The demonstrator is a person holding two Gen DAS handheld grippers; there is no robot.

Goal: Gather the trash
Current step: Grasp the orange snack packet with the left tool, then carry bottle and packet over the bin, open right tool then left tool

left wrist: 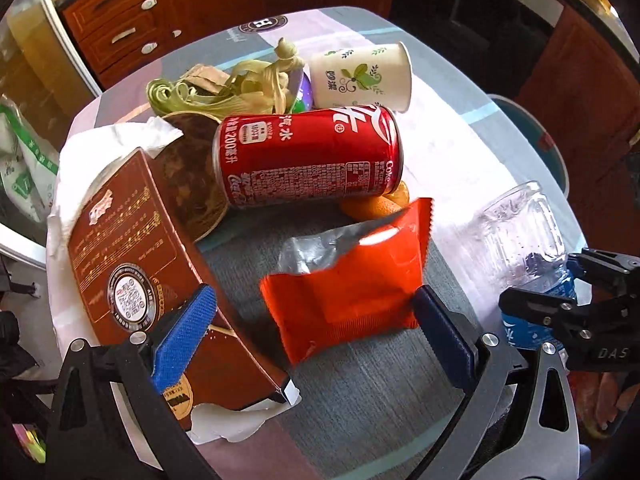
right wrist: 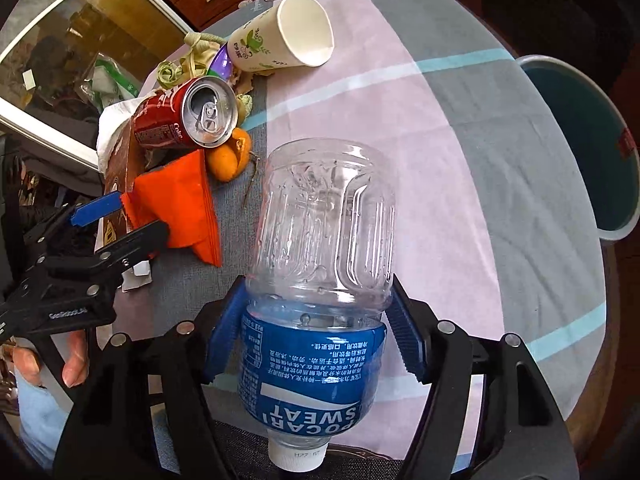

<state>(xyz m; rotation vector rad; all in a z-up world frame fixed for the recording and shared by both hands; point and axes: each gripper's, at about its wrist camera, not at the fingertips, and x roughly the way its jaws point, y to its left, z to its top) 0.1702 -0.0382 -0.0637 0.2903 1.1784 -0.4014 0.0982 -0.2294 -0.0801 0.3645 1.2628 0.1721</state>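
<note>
Clear, blue-labelled bottle lies between the right gripper pads; left gripper spread.

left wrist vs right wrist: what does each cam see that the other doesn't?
Left wrist only: the brown bowl, the printed face of the brown box and the pouch's silver inside.

Right wrist only: the bottle's white cap, the can's opened top, the cup's empty inside, and the bin past the table edge.

Both: can, cup, pouch, orange, box, bottle and both grippers: left open around the pouch, right straddling the bottle.
</note>
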